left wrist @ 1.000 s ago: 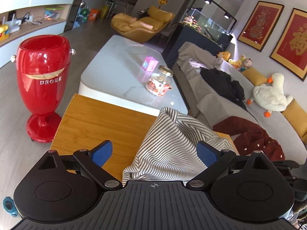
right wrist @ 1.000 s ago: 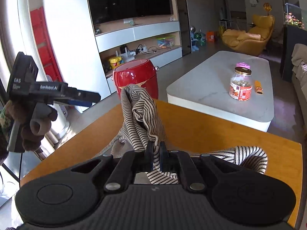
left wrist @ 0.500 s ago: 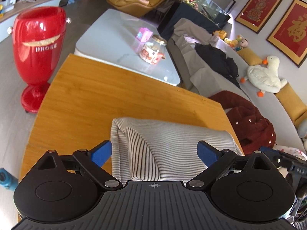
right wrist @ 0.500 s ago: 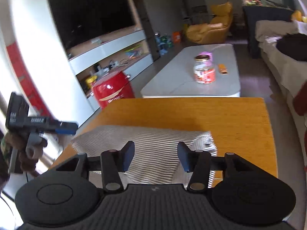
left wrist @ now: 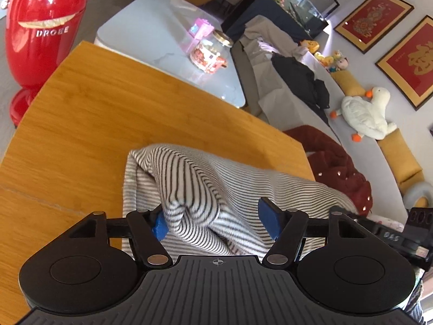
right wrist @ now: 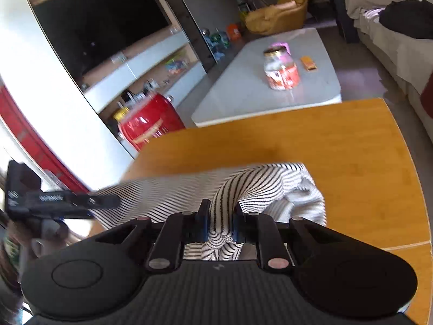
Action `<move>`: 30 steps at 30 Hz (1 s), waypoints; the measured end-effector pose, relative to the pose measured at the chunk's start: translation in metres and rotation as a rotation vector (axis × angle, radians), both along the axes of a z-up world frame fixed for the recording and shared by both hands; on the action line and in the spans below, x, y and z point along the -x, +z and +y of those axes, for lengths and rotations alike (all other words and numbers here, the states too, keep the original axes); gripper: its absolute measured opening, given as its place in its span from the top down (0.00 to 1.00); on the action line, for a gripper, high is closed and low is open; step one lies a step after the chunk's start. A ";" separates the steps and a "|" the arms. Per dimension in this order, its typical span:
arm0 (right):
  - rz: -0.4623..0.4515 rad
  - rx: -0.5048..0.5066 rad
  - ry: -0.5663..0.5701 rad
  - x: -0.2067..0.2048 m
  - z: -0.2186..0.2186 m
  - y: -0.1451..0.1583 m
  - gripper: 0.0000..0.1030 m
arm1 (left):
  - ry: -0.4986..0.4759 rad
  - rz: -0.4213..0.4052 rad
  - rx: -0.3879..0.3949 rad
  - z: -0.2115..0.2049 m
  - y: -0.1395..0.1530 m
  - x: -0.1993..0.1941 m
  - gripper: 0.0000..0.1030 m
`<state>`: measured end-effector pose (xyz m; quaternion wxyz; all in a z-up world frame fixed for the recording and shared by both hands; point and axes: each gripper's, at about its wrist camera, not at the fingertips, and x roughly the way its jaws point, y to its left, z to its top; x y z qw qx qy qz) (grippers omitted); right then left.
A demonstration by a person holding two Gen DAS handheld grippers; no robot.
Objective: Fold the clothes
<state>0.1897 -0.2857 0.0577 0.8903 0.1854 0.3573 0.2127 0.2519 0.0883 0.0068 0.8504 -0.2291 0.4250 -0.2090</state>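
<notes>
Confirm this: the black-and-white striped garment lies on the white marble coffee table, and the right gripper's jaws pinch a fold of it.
Wrong in one respect. The black-and-white striped garment lies on the orange wooden table, not the white marble coffee table, which holds only a glass jar and small items. The right wrist view shows this. The right gripper does pinch a fold of it.

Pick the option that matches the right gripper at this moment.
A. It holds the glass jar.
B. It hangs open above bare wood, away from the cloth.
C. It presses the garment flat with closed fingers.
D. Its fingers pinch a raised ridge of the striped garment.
D: in the right wrist view, the right gripper has its fingers drawn in on a bunched ridge of the striped garment, lifted off the wooden table.
</notes>
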 end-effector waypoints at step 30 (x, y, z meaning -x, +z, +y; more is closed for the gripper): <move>0.016 -0.059 0.029 0.058 -0.025 -0.014 0.81 | -0.109 -0.060 -0.067 -0.013 0.017 0.072 0.63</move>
